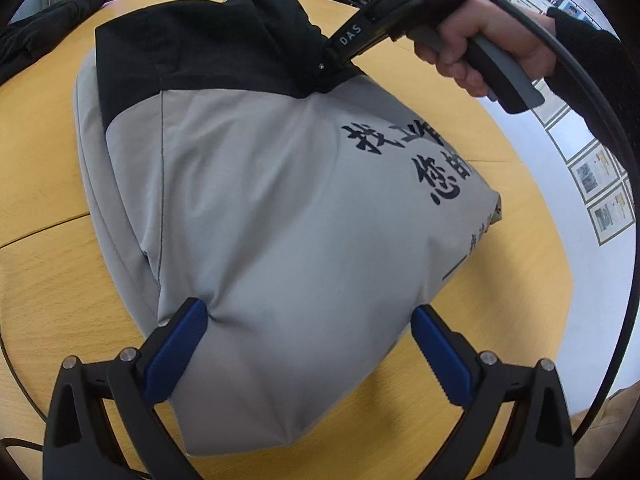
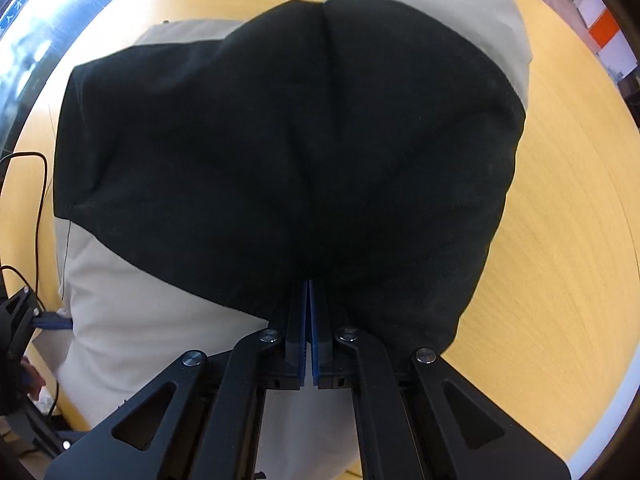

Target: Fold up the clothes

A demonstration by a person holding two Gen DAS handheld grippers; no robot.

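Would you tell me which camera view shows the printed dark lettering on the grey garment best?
The left wrist view: the lettering sits in plain sight on the grey garment, between the open left gripper and the right gripper. The right wrist view shows only the garment's black panel, pinched by the right gripper, with no lettering.

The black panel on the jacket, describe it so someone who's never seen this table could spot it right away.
On the round yellow wooden table lies one grey jacket with dark Chinese characters. The black panel covers the end opposite the left gripper, and the right gripper is shut on its edge. It is the garment's only black area.
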